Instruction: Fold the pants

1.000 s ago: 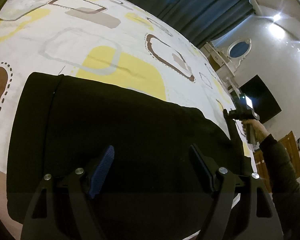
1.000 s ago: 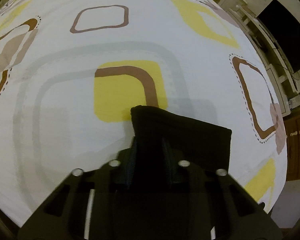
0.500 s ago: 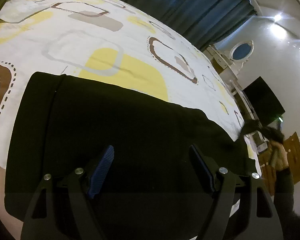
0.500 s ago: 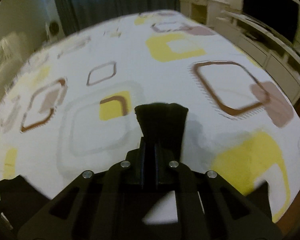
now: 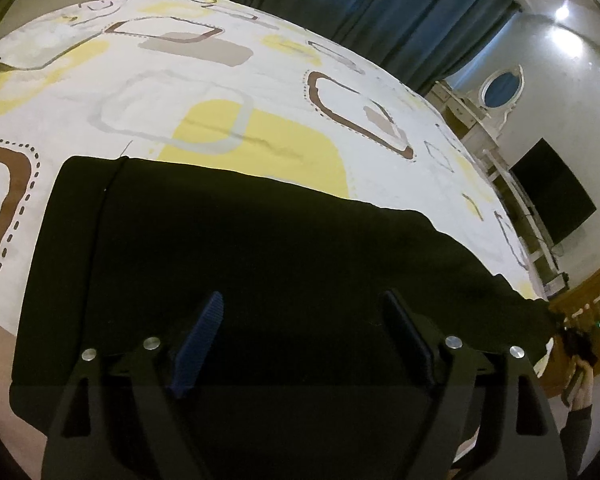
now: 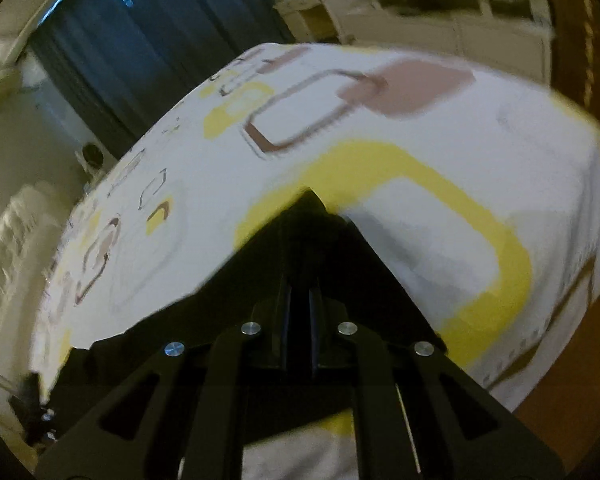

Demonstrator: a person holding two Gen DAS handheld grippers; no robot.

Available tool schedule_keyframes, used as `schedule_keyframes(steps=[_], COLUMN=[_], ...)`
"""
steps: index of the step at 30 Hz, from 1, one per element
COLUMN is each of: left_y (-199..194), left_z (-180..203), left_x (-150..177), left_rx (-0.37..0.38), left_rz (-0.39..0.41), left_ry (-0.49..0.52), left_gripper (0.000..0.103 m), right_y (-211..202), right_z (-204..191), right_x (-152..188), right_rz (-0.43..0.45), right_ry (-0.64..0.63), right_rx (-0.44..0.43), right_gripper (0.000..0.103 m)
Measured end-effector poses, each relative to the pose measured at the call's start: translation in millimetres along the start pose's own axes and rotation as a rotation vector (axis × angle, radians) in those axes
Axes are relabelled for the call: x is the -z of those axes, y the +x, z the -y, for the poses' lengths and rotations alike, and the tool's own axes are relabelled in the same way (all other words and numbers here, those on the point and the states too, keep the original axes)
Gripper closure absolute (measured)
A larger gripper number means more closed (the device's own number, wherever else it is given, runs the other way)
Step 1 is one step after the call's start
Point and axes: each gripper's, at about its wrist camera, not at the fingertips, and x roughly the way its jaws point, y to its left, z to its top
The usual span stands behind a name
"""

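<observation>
Left gripper [image 5: 300, 316] is hanging just above the pants [image 5: 240, 248], with its jaws spread wide and nothing between them. One blue pad [image 5: 198, 344] is showing on its left finger. The black pants are lying flat on the bed [image 5: 204, 92], close to the near edge. One end is sitting by the brown dotted shape on the sheet, and the other end is stretching off toward the far right corner of the bed.

Right gripper [image 6: 300, 280] is pinching that far end of the pants [image 6: 308, 220], with its jaws squeezed tight on the cloth. The cloth is rising to a point above the fingers, over a yellow loop on the sheet. That view is blurry. The person's right hand [image 5: 580, 380] is showing small at the right edge of the left view, near the wooden cabinet [image 5: 588, 300].
</observation>
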Motion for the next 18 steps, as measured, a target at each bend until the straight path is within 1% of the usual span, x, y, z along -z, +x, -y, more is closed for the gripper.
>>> schedule_keyframes(steps=[2, 4, 7, 10, 14, 16, 18], left_y=[1, 0, 0, 0, 1, 1, 0], left_z=[2, 2, 2, 3, 3, 2, 1], left_x=[0, 1, 1, 2, 3, 4, 5], left_rx=[-0.012, -0.016, -0.015, -0.015, -0.016, -0.015, -0.011], left_rz=[0.001, 0.0, -0.003, -0.003, 0.002, 0.003, 0.005], left_ry=[0.007, 0.006, -0.001, 0.005, 0.013, 0.014, 0.017], left_gripper=[0.021, 0.021, 0.02, 0.02, 0.02, 0.02, 0.02], right_y=[4, 4, -5, -11, 2, 1, -9], right_z=[20, 31, 38, 40, 55, 62, 66], right_x=[12, 22, 31, 37, 42, 43, 45], right_rz=[-0.005, 0.004, 0.036, 0.061, 0.03, 0.048, 0.086], right_ry=[0.056, 0.098, 0.128, 0.133, 0.177, 0.225, 0.249], right_rx=[-0.024, -0.047, -0.07, -0.065, -0.058, -0.089, -0.075], right_gripper=[0.096, 0.096, 0.096, 0.096, 0.095, 0.091, 0.08])
